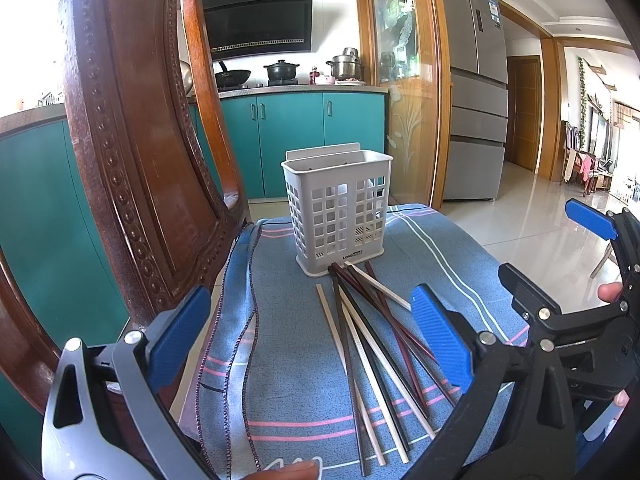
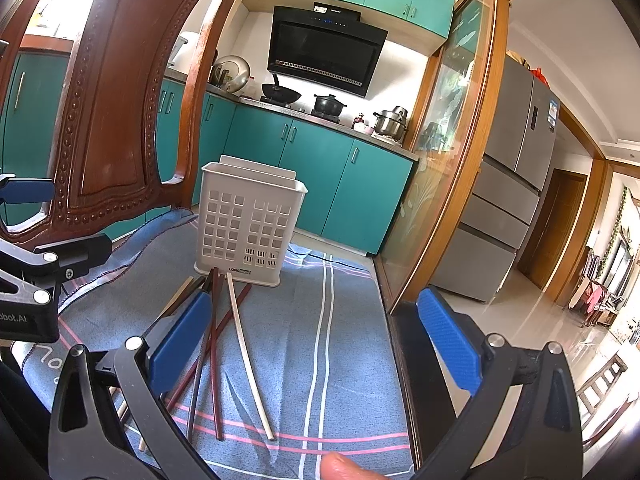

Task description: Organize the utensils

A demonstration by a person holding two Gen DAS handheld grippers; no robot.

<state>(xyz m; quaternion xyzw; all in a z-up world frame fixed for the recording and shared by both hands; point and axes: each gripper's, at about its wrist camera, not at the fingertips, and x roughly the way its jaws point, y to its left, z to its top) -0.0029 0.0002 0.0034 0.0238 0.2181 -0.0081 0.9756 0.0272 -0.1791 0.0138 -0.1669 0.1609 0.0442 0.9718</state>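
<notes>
A white perforated utensil holder [image 1: 338, 216] stands upright on a blue striped cloth [image 1: 288, 360]; it also shows in the right wrist view [image 2: 248, 224]. Several chopsticks [image 1: 368, 352], cream, dark brown and red-brown, lie fanned out on the cloth in front of the holder, and also appear in the right wrist view [image 2: 224, 344]. My left gripper [image 1: 308, 336] is open and empty above the cloth, left of the chopsticks' near ends. My right gripper [image 2: 316, 340] is open and empty above the chopsticks; it shows at the right edge of the left wrist view [image 1: 560, 264].
A carved wooden chair back [image 1: 132, 152] rises at the left, close to the left gripper. The cloth's right edge [image 2: 384, 320] drops off to a tiled floor. Teal kitchen cabinets [image 1: 304, 136] and a fridge [image 1: 476, 120] stand behind.
</notes>
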